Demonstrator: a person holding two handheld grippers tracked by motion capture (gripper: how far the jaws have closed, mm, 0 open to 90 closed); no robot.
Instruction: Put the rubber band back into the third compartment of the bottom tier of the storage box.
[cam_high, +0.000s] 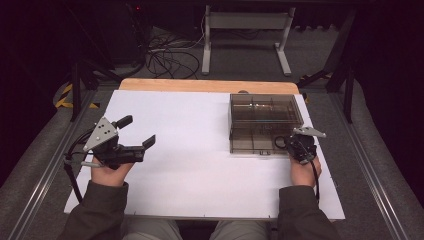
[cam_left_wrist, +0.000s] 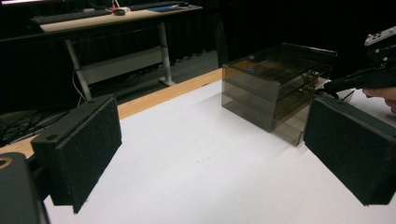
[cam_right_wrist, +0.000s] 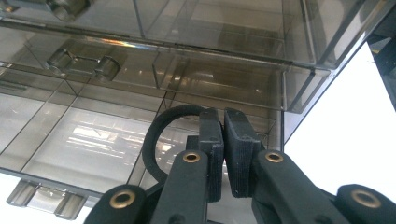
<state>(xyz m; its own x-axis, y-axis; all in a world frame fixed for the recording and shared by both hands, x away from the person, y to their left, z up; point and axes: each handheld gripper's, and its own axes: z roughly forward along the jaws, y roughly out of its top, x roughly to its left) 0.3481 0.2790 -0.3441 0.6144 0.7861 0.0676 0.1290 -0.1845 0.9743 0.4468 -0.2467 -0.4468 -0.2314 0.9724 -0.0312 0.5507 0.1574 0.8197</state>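
Your right gripper (cam_right_wrist: 223, 140) pinched a black ring (cam_right_wrist: 156, 140) over the open drawer (cam_right_wrist: 84, 135); left fingers (cam_left_wrist: 81, 154) stood wide, far off.

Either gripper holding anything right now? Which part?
Right gripper pinches a black ring by its rim, over the drawer box. Left gripper is open, holding nothing.

Left gripper (cam_high: 136, 131) at near left, jaws spread wide, gripping nothing. Right gripper (cam_right_wrist: 223, 135) at near right, jaws pinched together on black ring (cam_right_wrist: 152, 140).

Drawer box (cam_high: 265, 122) blocking table's (cam_high: 190, 165) right
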